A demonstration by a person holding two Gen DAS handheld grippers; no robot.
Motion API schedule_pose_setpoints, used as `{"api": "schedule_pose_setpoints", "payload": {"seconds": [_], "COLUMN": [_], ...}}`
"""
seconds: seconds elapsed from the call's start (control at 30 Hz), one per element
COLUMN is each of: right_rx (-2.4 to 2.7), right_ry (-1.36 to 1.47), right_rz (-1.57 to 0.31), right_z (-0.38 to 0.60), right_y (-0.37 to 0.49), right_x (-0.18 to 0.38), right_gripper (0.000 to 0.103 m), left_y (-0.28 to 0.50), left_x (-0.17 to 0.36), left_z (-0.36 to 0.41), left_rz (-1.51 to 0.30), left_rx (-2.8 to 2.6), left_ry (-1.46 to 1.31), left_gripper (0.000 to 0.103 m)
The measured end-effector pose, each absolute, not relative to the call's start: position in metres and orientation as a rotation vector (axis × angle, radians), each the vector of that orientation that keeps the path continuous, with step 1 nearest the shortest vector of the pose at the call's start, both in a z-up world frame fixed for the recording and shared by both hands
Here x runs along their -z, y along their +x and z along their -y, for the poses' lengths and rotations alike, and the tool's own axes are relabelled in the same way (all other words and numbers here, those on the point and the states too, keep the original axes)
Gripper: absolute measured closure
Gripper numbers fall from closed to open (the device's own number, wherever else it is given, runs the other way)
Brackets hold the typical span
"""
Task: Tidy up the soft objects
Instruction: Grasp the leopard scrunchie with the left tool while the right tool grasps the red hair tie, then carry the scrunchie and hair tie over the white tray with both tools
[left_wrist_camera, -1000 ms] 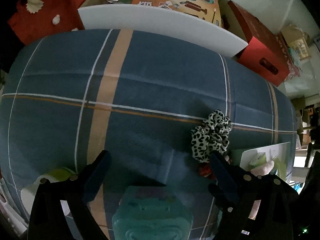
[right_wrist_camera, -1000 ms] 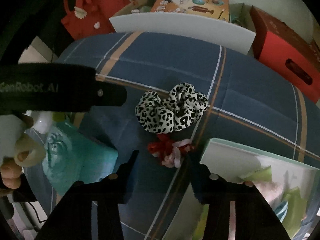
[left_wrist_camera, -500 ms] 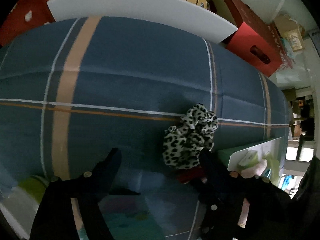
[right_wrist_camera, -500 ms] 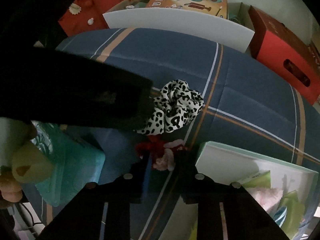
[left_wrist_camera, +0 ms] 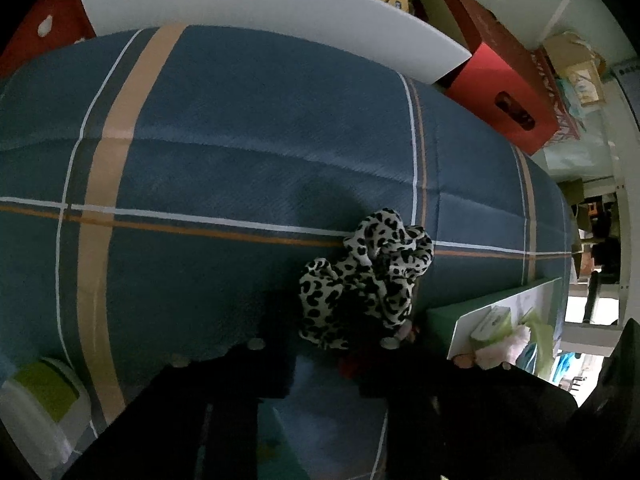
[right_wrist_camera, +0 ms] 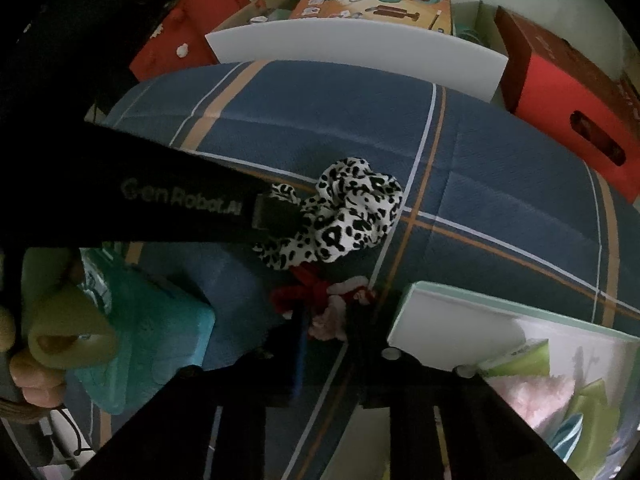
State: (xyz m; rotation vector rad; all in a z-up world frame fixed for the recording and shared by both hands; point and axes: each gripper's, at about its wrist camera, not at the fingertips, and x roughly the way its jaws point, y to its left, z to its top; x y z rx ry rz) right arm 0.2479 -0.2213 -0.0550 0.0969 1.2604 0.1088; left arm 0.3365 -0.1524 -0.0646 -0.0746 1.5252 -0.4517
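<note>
A leopard-print scrunchie lies on the blue plaid cushion. My left gripper is over it, its dark jaws on either side of the scrunchie's near edge; how far they have closed is hidden in shadow. In the right wrist view the left gripper's finger touches the scrunchie. A red and pink scrunchie lies just in front. My right gripper straddles it with jaws narrowly apart. A pale box of soft items sits at right.
A teal foam block lies at the cushion's near left. A white board, red boxes and a toy box stand behind the cushion. A green and white container sits at lower left.
My left gripper moved right and forward onto the leopard scrunchie. My right gripper moved down over the red and pink scrunchie and its jaws narrowed.
</note>
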Motion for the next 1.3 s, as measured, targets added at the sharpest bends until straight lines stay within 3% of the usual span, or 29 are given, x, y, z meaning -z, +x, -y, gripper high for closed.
{"api": "schedule_pose_setpoints", "payload": {"seconds": [0.17,0.77,1.3], "right_rx": [-0.108,-0.114,0.074], "right_ry": [0.107,0.133,0.178], "right_rz": [-1.251,-1.147,-1.100], "right_z": [0.224,0.233,0.317], "right_y": [0.245,0.201,0.128], "right_x": [0.052,-0.010,-0.056], "right_gripper": [0.087,0.088,0.088], "left_y": [0.330,0.290,0.209], "left_x": [0.061,-0.015,-0.059], "left_z": [0.154,0.115,0.175], "left_rz": [-1.492,-1.291,-1.225], "left_rx": [0.452,0.462,0.636], "left_ry": [-0.068,-0.064,0.013], "left_gripper": [0.091,0.093,0.093]}}
